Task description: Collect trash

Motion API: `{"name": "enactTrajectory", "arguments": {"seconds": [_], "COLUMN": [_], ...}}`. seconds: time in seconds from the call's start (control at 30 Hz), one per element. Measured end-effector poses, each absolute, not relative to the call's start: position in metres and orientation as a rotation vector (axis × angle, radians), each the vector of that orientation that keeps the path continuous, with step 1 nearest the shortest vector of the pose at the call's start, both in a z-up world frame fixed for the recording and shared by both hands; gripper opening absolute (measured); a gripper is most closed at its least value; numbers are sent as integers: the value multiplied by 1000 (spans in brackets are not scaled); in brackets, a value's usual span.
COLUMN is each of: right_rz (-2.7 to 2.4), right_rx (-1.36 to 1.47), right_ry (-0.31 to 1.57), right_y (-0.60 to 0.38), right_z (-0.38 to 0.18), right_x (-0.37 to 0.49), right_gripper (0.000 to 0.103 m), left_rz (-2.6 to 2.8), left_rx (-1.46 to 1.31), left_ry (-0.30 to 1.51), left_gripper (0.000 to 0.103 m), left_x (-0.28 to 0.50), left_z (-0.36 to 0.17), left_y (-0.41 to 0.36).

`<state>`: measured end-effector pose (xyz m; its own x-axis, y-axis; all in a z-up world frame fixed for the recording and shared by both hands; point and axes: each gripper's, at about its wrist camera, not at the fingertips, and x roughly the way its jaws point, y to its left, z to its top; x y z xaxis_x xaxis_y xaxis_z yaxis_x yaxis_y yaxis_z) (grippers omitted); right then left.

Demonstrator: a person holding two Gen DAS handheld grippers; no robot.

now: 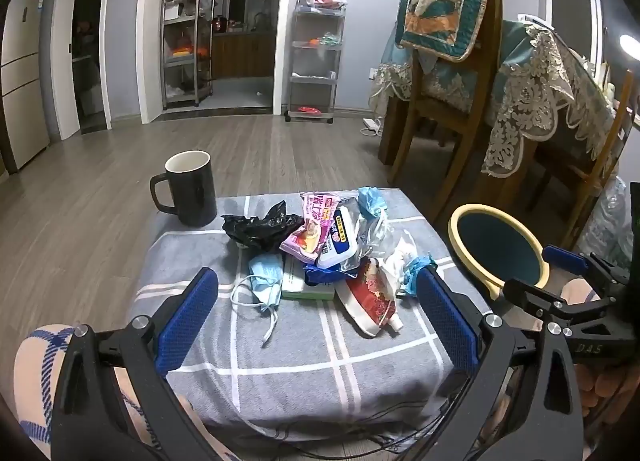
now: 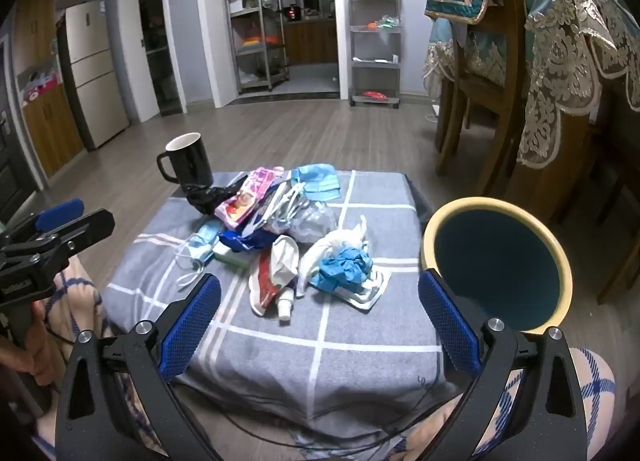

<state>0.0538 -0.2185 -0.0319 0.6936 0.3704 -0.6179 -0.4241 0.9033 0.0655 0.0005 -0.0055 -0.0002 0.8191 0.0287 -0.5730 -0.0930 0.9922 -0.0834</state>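
Your left gripper [image 1: 318, 319] and right gripper [image 2: 320, 315] both stand wide apart, holding nothing. The trash pile [image 1: 320, 253] lies just ahead of your fingers on the grey checked cloth [image 2: 340, 361]; the bin [image 2: 496, 265] sits beside your right gripper's right finger, perhaps touching it.

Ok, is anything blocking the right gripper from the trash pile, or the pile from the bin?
Nothing visible. The right gripper is open over bare cloth, short of the trash pile. The bin stands open-mouthed just off the table's right edge; the black mug sits at the far left corner, out of both paths.
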Motion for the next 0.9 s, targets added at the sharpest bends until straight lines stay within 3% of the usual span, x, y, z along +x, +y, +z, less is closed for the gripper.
{"name": "enactTrajectory", "arguments": {"seconds": [0.9], "right_rz": [442], "right_rx": [-89], "right_ry": [671], "right_y": [-219], "right_z": [-33], "right_x": [54], "right_gripper": [98], "left_rz": [71], "left_rx": [-114], "left_ry": [624], "left_gripper": [97], "left_x": [3], "left_z": [-4], "left_y": [-2]}}
